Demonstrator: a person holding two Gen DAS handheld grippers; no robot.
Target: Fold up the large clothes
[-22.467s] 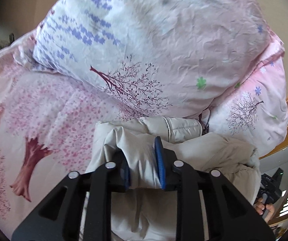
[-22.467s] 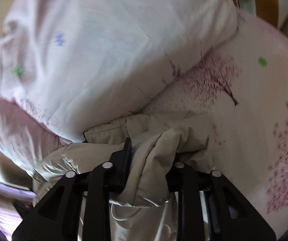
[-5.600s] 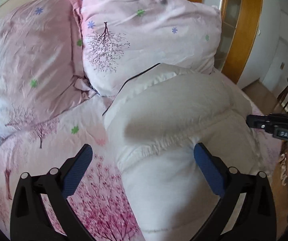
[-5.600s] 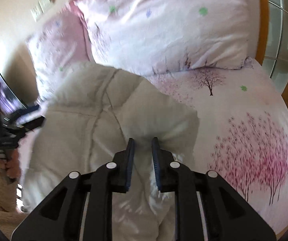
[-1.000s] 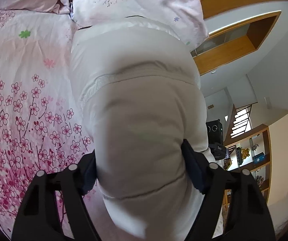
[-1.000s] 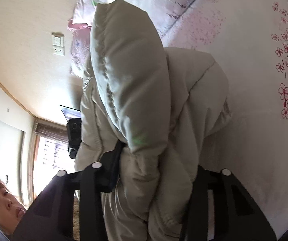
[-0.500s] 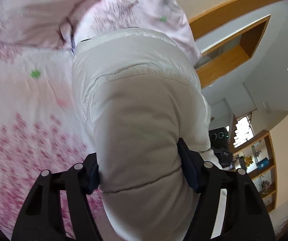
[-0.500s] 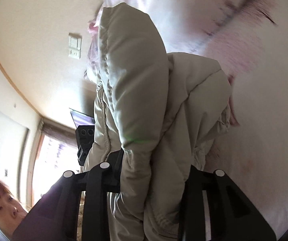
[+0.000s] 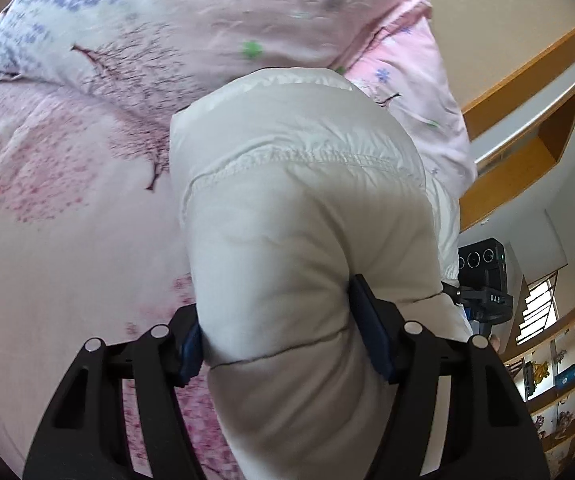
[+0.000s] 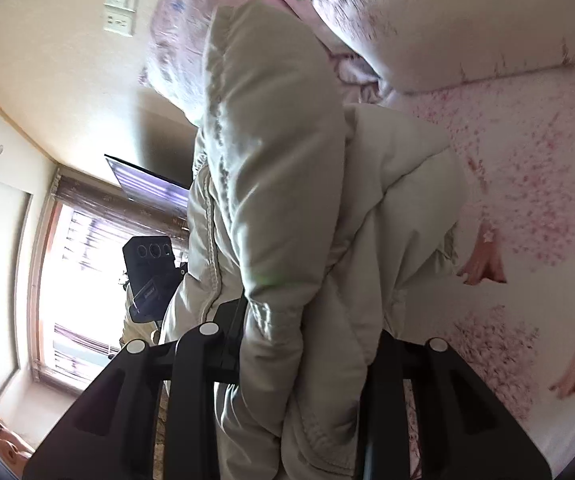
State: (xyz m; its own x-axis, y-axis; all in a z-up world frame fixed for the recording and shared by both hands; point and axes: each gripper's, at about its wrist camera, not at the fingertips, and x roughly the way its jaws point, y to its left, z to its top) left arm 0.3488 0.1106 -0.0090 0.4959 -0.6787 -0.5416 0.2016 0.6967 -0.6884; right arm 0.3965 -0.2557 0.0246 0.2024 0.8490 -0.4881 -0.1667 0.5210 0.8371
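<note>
Item one: my left claw (image 9: 283, 340), black frame with blue pads (image 9: 371, 340), clamped at a fairly wide spread around a thick padded roll of the cream puffer jacket (image 9: 299, 208). The jaws have just been closing, with the jacket between them, both pads pressed into the fabric

Item two: my right claw (image 10: 307, 344), black frame, gripping the same cream puffer jacket (image 10: 287, 160) at a narrower spread. Its jaws have likewise just been closing, with a bunched fold of the jacket between them and spilling over the fingers; the right-hand finger is mostly hidden under the cloth

Item three: the jacket itself, held up between both claws above the bed (image 9: 67, 240), a stitched seam running across the bulge in the left wrist view, quilted folds and a gathered hem in the right wrist view. I cannot tell whether its far end touches the bedding

Item four: the bed, covered in pink sheet printed with blossom trees, pillows (image 9: 207, 20) in matching print beyond the jacket

Item five: the opposite claw's camera housing, seen from each wrist, black with round lenses (image 9: 483, 268) (image 10: 151, 256), beside the jacket

Item six: room fixtures. Wooden door frame (image 9: 527, 80) and shelving (image 9: 547, 380) in the left wrist view; window (image 10: 75, 280), wall switch plate (image 10: 121, 8) and dark screen (image 10: 147, 188) in the right wrist view

Item seven: part of a person at the lower left edge of the right wrist view
</note>
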